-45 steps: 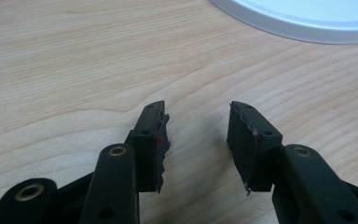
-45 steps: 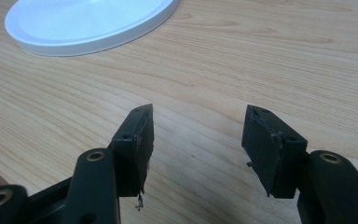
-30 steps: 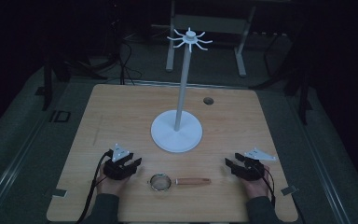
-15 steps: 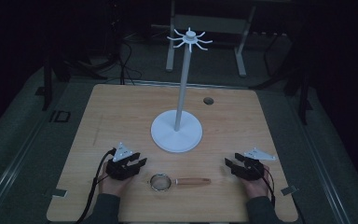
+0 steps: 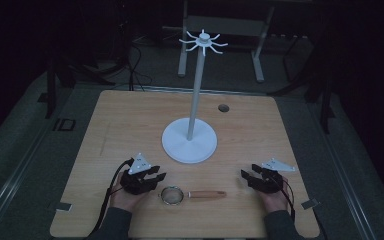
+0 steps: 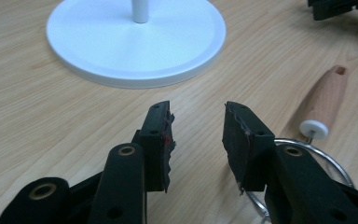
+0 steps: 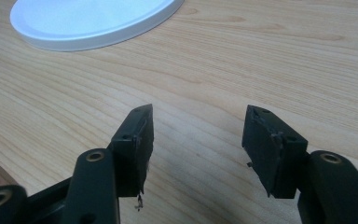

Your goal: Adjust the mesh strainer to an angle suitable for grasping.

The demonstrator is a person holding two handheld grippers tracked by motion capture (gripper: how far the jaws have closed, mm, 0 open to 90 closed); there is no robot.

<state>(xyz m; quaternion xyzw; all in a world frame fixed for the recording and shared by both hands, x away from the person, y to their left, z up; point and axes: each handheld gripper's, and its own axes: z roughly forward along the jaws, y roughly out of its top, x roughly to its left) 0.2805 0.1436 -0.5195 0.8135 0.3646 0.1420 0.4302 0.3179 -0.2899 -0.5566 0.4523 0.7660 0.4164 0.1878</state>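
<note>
Small round wire-mesh strainer with a light wooden handle (image 5: 192, 194) flat on the pale wooden table (image 5: 125, 120), near its front edge, between the two hands. Metal ring (image 6: 326, 163) toward the left, handle (image 6: 324, 100) pointing right. Left gripper (image 5: 156, 179) just beside the ring, low over the wood, jaws apart, nothing between them. Right gripper (image 5: 246, 177) near the handle's far end, not touching it, jaws spread wider, gripping nothing. Behind the strainer, well apart: tall white stand with a round flat base (image 5: 189, 145), thin pole and spoked hooks on top (image 5: 203, 42). Small dark round hole (image 5: 223, 108) in the tabletop beyond the base.
</note>
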